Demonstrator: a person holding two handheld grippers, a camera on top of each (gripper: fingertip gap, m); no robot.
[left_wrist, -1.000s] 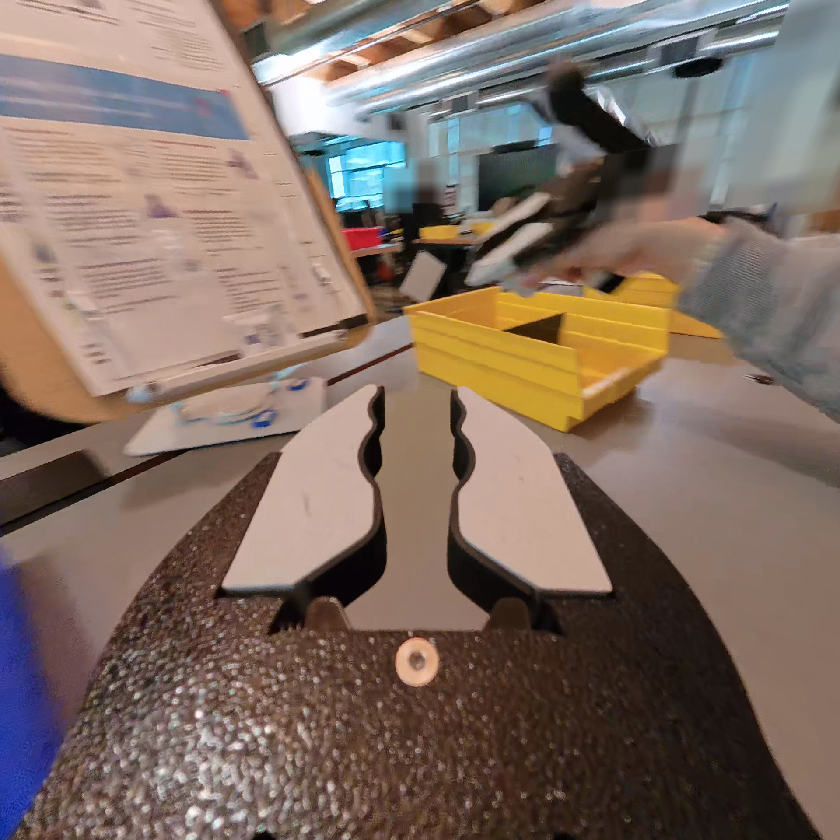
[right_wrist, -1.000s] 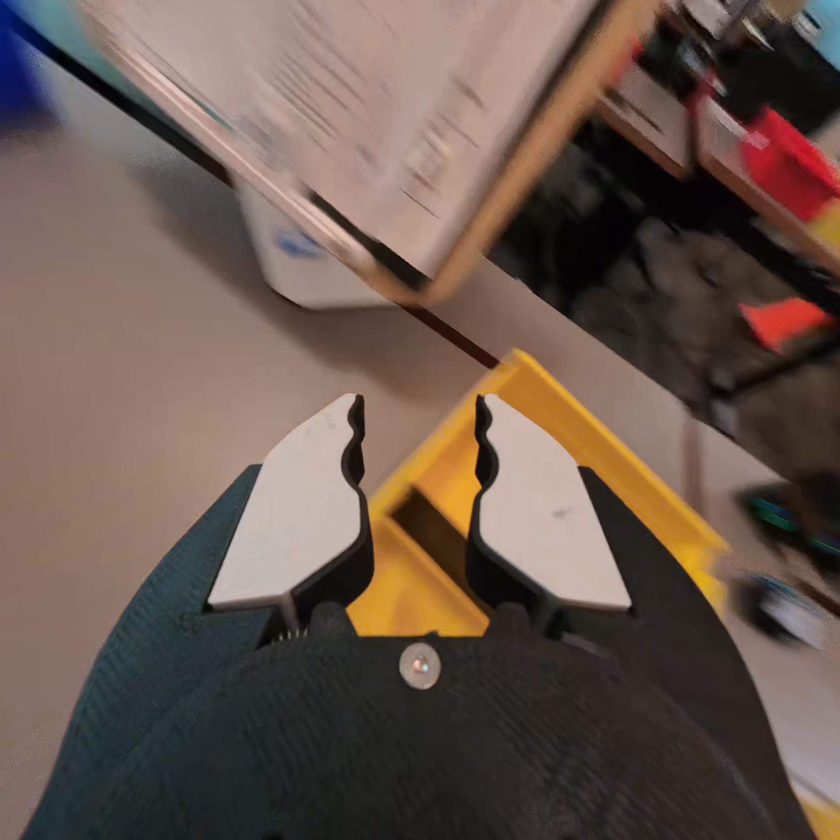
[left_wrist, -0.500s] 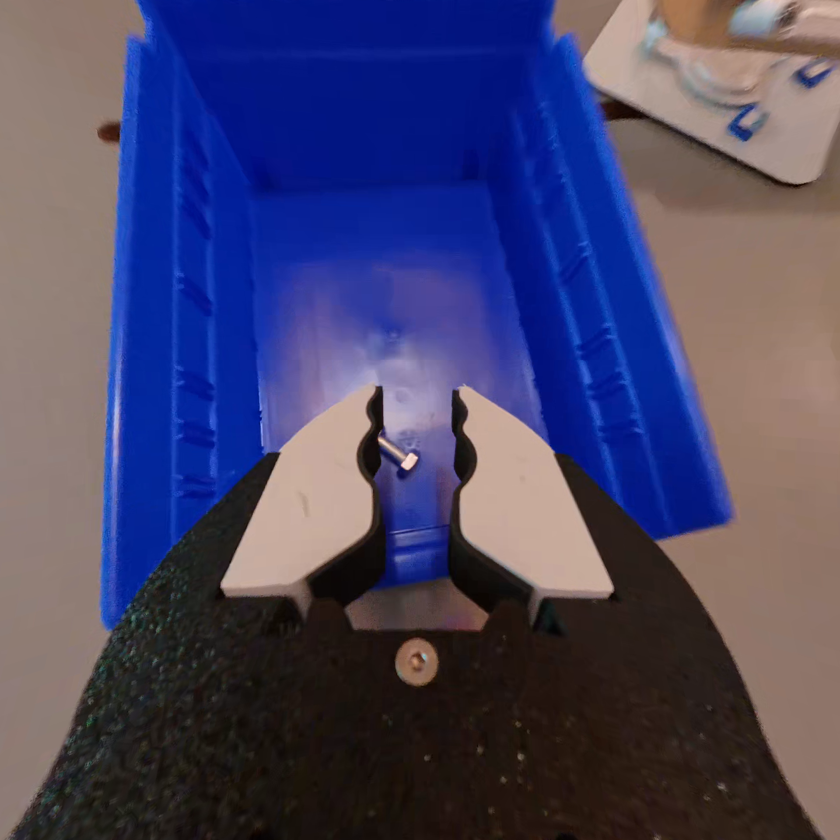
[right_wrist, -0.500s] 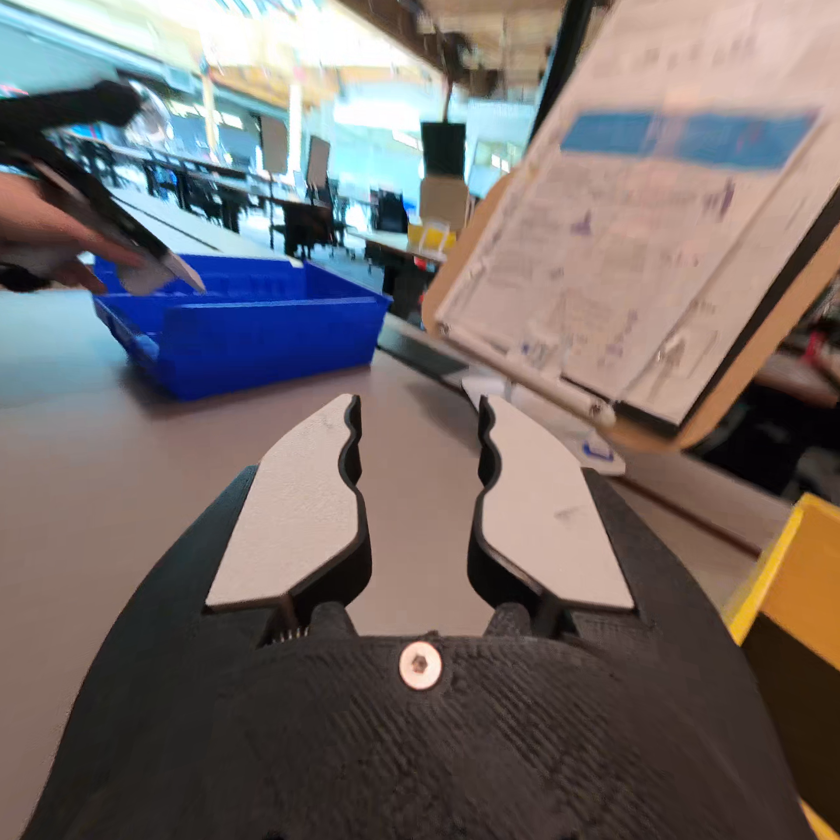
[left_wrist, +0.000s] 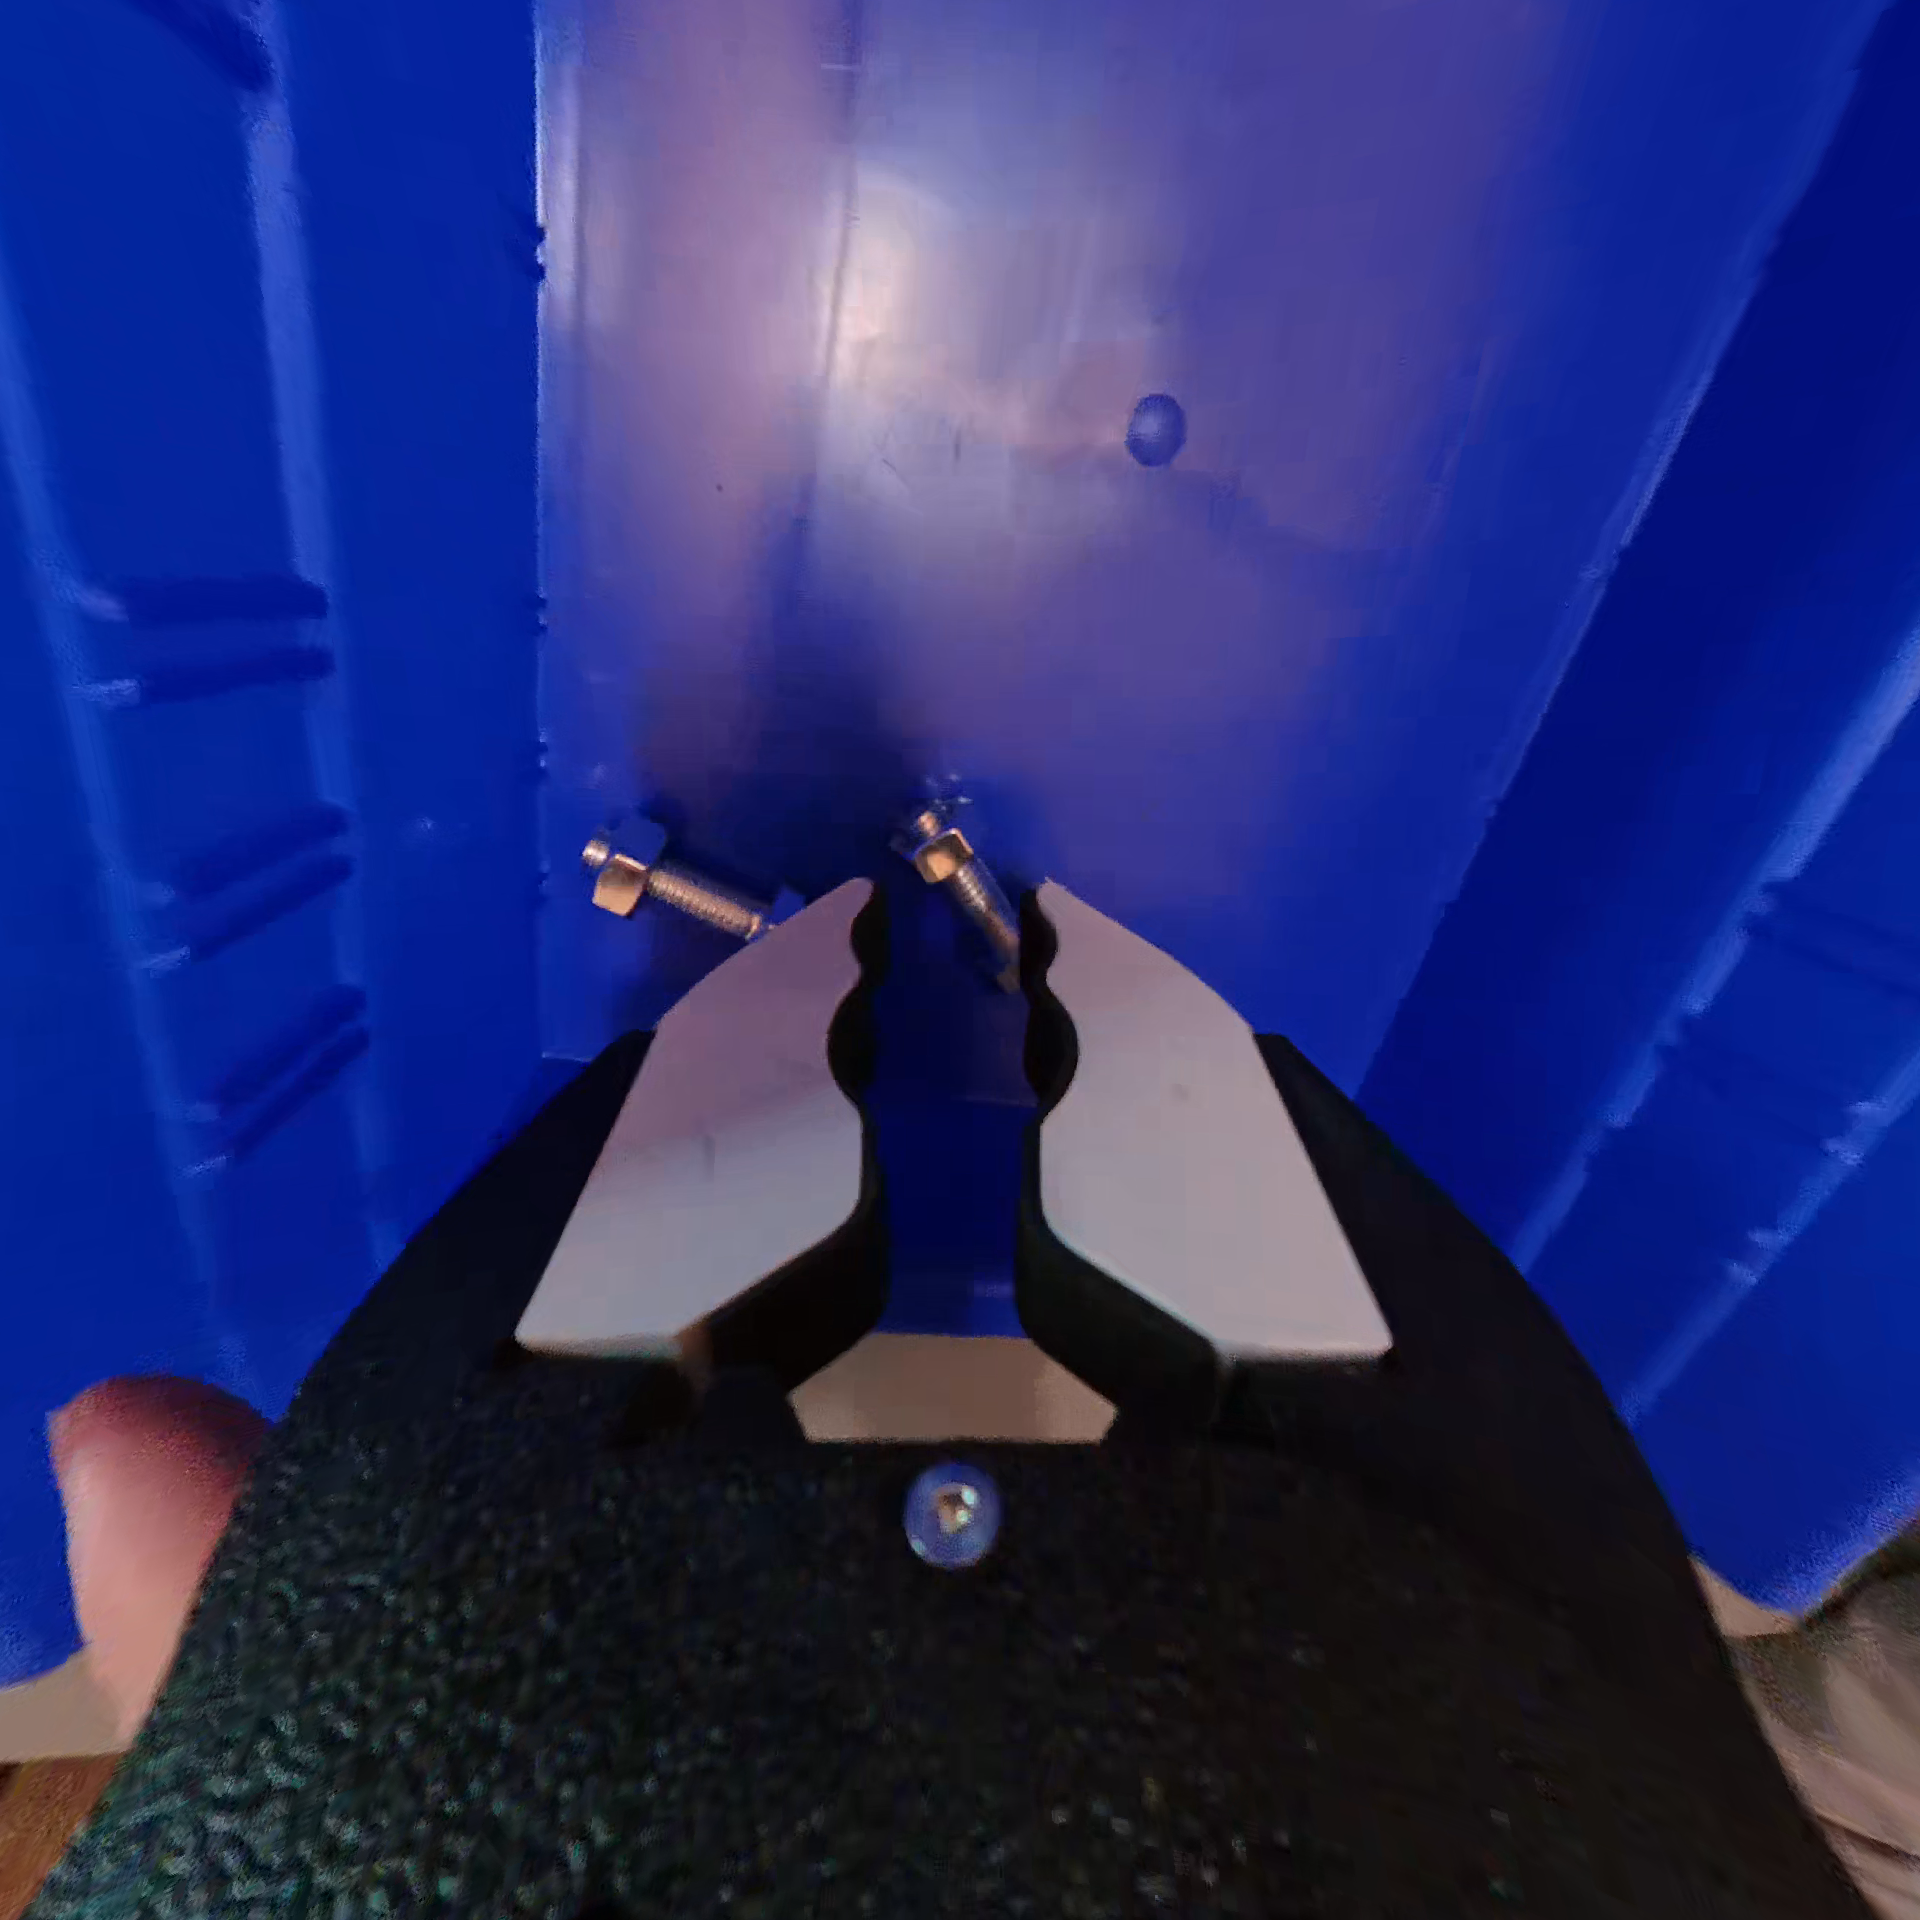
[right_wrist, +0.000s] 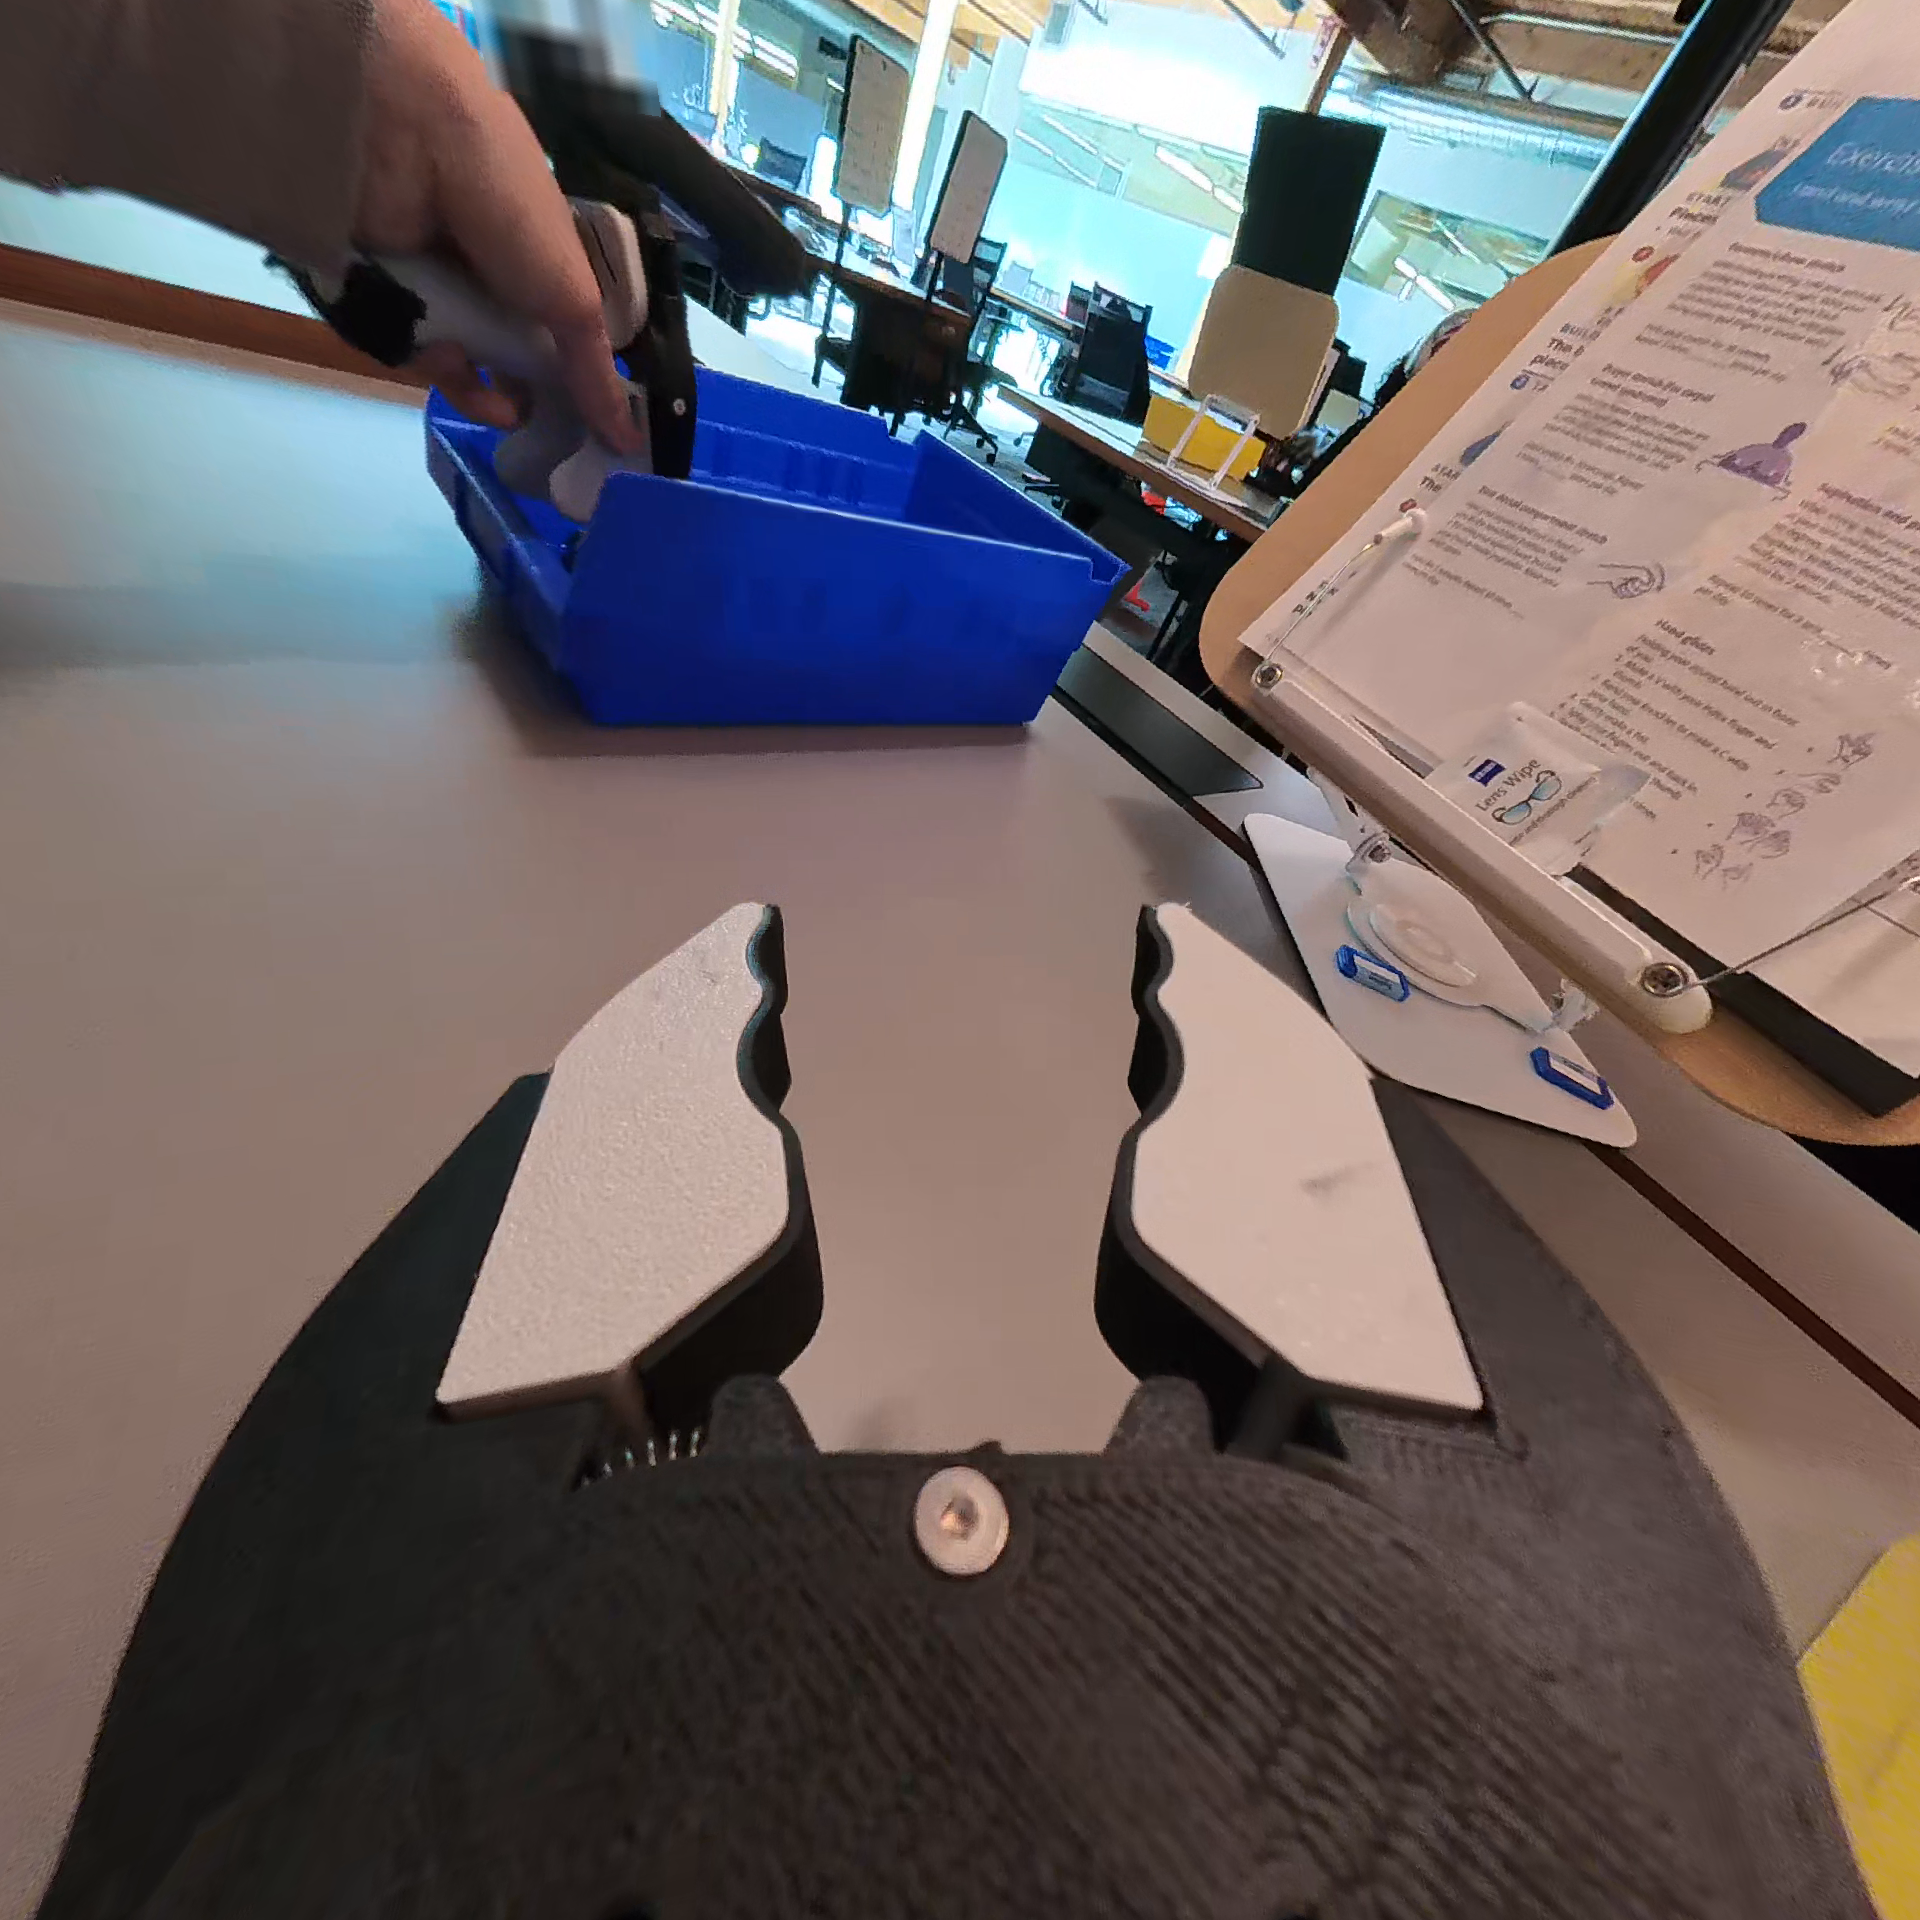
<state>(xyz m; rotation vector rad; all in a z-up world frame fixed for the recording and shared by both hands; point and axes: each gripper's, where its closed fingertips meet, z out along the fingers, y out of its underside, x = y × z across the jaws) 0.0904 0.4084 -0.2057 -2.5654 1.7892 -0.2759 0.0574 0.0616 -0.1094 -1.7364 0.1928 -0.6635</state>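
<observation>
Inside the blue plastic bin (left_wrist: 1558, 520), on its floor: two small silver hex-head bolts (left_wrist: 961, 899), one between the spread fingertips of the left gripper (left_wrist: 954, 904), near the right finger, the other (left_wrist: 670, 894) just left of them. On the grey tabletop (right_wrist: 312, 987), well before the right gripper (right_wrist: 958, 925): that bin (right_wrist: 831, 613). To its right: a tilted wooden document stand (right_wrist: 1351, 499) on a white base plate (right_wrist: 1455, 1018).

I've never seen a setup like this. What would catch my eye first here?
Probably the bright blue bin on the grey table, with the left gripper dipped inside. On the bin's floor lie two small silver bolts, one between the open fingertips and one just left. To the right leans a tilted board with printed pages.
</observation>
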